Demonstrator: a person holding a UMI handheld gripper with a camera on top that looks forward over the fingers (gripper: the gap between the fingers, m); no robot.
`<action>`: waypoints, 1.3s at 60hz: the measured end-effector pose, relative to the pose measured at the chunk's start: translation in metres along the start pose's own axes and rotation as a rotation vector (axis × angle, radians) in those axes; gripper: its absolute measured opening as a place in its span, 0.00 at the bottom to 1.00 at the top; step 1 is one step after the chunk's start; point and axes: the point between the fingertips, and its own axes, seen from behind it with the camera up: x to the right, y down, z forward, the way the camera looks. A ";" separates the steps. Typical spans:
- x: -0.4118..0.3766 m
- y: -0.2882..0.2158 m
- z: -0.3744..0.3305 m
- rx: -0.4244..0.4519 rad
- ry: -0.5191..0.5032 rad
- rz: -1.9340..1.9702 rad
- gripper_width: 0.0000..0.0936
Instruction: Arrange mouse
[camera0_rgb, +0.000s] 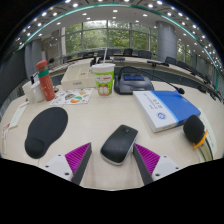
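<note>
Desk layout, all relative to the mouse (119, 144).
Mouse sits on the desk (90, 120) between the fingers (76, 157), gaps each side. Mouse pad (45, 130) left. Book (164, 108) behind right. Cup (103, 79) behind; bottle (44, 80) behind left.

My gripper (112, 160) shows only its two pink-padded fingertips; the rest of it is cut off below. The mouse (120, 144) standing between them hides its near end behind the lower border. Left of my fingers, the mouse pad (46, 131) loses its near edge the same way. Far to my right, a dark round object (194, 129) is too warped to name. Print on the white cup (104, 78) and blue booklet (165, 108) beyond is too small to read.
</note>
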 end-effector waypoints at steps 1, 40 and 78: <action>0.000 -0.001 0.002 -0.001 0.000 0.000 0.91; 0.014 -0.024 0.029 -0.008 0.057 0.004 0.38; -0.203 -0.137 -0.015 0.138 -0.074 0.000 0.34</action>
